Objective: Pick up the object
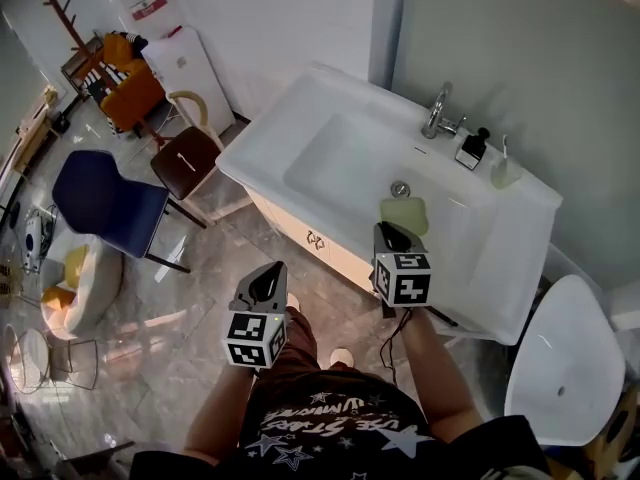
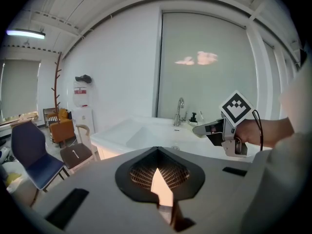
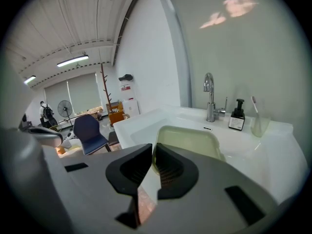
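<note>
The object is a pale yellow-green shallow dish (image 1: 405,213), and my right gripper (image 1: 389,231) is shut on its near rim. In the right gripper view the dish (image 3: 187,140) sticks out ahead of the right gripper (image 3: 151,152), whose dark jaws pinch the thin rim. It hangs over the front part of the white sink (image 1: 340,158). My left gripper (image 1: 268,281) is lower and to the left, in front of the sink cabinet, away from the dish. The left gripper (image 2: 157,151) has its jaws together with nothing between them. From there the right gripper (image 2: 207,128) shows at the right.
A chrome faucet (image 1: 437,111), a black-capped soap bottle (image 1: 472,148) and a glass with a toothbrush (image 1: 505,171) stand at the sink's back. A white toilet (image 1: 560,358) is to the right. A blue chair (image 1: 105,203) and a brown chair (image 1: 187,158) stand to the left.
</note>
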